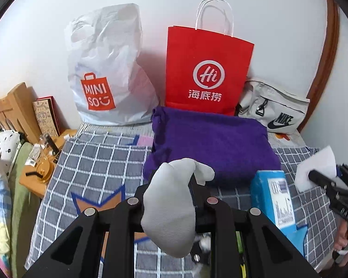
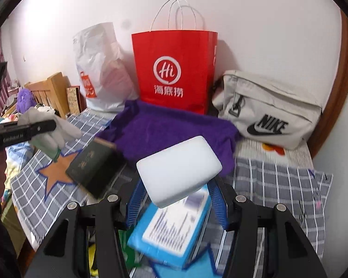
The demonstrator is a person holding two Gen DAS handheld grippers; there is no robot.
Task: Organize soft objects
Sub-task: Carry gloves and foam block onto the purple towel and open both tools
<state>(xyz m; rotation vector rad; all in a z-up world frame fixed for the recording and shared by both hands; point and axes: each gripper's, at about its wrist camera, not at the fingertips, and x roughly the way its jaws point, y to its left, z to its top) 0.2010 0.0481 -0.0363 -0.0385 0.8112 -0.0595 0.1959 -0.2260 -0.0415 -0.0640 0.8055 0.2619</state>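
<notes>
Fingers [image 1: 192, 183] pinch a limp grey sock [image 1: 171, 210]; others [image 2: 214, 199] clamp a white foam block [image 2: 179, 171].

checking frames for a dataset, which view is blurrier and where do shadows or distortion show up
Right wrist view: motion blur smears the blue box and dark book; the sponge in the right gripper stays sharper. Left wrist view: mostly sharp, soft shadows behind the red bag on the wall. Both views: fisheye bends the edges, dark corners.
</notes>
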